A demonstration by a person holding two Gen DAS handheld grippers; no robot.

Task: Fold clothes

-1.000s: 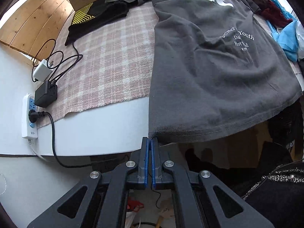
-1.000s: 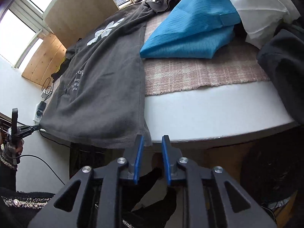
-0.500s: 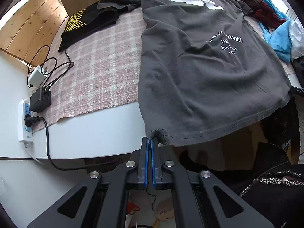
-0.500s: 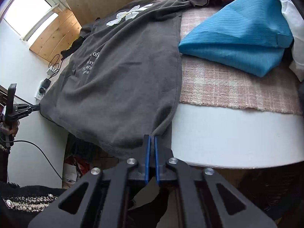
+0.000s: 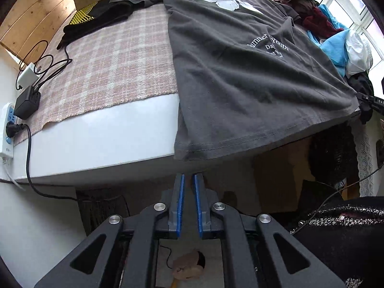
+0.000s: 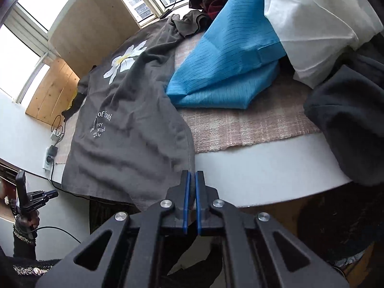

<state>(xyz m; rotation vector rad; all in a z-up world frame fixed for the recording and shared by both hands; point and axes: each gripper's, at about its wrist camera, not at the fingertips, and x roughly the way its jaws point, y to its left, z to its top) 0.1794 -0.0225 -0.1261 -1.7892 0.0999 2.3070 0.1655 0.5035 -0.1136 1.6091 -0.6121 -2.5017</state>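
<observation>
Letting go, the left gripper (image 5: 189,180) has just opened its jaws a little, and the corner of the grey T-shirt (image 5: 240,76) it was pinching now hangs free just above them. The right gripper (image 6: 191,180) has closed its jaws on the other bottom corner. So the shirt looks pulled flat, ready for a fold. It lies spread on the counter (image 5: 96,139), flower print up, hem hanging over the edge

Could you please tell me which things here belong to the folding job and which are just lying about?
In use:
- grey T-shirt with daisy print
- right gripper, shut on its hem corner
- left gripper, just opened, hem released

Lying about:
- blue garment
- white garment
- power strip
- black charger
</observation>
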